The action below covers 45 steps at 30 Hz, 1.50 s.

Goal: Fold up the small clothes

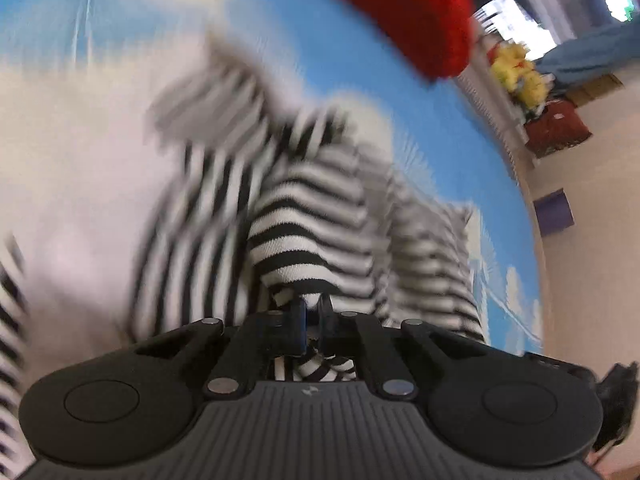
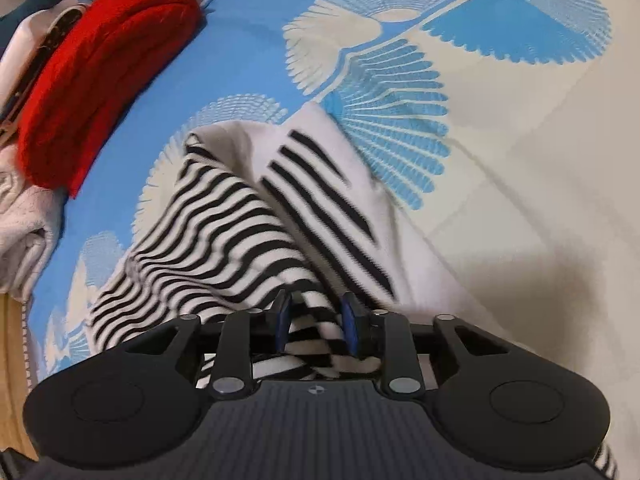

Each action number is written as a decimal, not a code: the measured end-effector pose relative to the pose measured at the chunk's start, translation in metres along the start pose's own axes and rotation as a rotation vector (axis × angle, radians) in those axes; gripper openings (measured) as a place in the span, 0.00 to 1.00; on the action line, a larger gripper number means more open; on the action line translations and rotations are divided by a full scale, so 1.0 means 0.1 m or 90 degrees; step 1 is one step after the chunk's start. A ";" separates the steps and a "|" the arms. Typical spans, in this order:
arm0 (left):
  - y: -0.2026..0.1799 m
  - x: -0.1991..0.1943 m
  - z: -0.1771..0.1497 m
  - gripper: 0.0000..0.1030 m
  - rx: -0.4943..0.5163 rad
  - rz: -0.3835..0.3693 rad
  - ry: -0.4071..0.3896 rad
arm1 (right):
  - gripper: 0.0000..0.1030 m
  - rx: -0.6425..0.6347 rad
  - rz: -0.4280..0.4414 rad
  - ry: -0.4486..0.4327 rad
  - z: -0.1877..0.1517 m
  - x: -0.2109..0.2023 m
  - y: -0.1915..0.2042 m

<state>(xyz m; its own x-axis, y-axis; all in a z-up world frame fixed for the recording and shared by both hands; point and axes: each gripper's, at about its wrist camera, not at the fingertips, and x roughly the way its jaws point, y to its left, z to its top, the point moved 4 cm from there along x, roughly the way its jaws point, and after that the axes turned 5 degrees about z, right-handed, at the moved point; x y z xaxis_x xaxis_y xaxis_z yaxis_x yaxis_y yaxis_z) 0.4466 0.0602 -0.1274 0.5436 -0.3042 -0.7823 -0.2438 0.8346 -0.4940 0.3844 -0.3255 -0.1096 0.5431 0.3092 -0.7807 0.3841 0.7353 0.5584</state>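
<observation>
Both grippers — left gripper [image 1: 312, 312] and right gripper [image 2: 316, 320] — had jaws clamped on the striped garment [image 2: 224, 232]. It lay on a blue-and-cream sheet [image 2: 248, 52].

One black-and-white striped knit garment [image 2: 224, 232], one folded red knitted piece [image 2: 100, 76] at far left, one blue-and-cream patterned bedspread [image 2: 520, 160] — and two black grippers, left gripper [image 1: 311, 312] and right gripper [image 2: 316, 320].

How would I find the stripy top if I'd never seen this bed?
Look at the blue-and-white patterned bedspread. Below the red cushion lies the stripy top, bunched up, held by both pairs of fingers. It alone has black-and-white stripes.
</observation>
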 end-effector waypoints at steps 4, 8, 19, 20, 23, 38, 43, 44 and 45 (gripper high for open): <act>-0.05 -0.68 0.31 0.04 0.039 -0.025 -0.166 | 0.02 0.039 0.121 -0.064 0.03 -0.21 0.14; 0.28 -0.76 0.29 0.05 -0.011 -0.011 -0.137 | 0.01 0.066 0.154 -0.076 -0.02 -0.31 0.16; 0.56 -0.39 0.27 0.48 -0.028 0.037 -0.010 | 0.25 0.022 -0.044 -0.014 -0.09 -0.09 0.02; 0.54 -0.37 0.30 0.48 -0.024 0.031 -0.014 | 0.28 0.006 -0.039 -0.024 -0.07 -0.09 0.08; 0.59 -0.27 0.27 0.48 -0.037 0.026 -0.005 | 0.29 -0.011 -0.034 -0.023 -0.05 -0.02 0.12; 0.87 -0.04 0.25 0.10 -0.070 0.134 0.042 | 0.03 0.014 -0.086 -0.019 0.02 0.07 -0.02; 0.56 -0.32 0.41 0.26 0.027 0.121 -0.073 | 0.21 -0.062 -0.136 -0.058 0.05 0.00 0.14; 0.44 -0.40 0.43 0.28 0.063 0.098 -0.112 | 0.21 -0.085 -0.134 -0.084 0.07 -0.06 0.21; 0.36 -0.44 0.44 0.29 0.089 0.076 -0.128 | 0.21 -0.105 -0.125 -0.112 0.08 -0.13 0.29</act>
<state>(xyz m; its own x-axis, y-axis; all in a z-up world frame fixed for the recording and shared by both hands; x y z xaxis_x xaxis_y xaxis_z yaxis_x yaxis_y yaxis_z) 0.4498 0.1235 -0.0940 0.6701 -0.1140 -0.7335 -0.2101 0.9186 -0.3348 0.3945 -0.3129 -0.0806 0.5970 0.0530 -0.8005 0.3764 0.8627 0.3378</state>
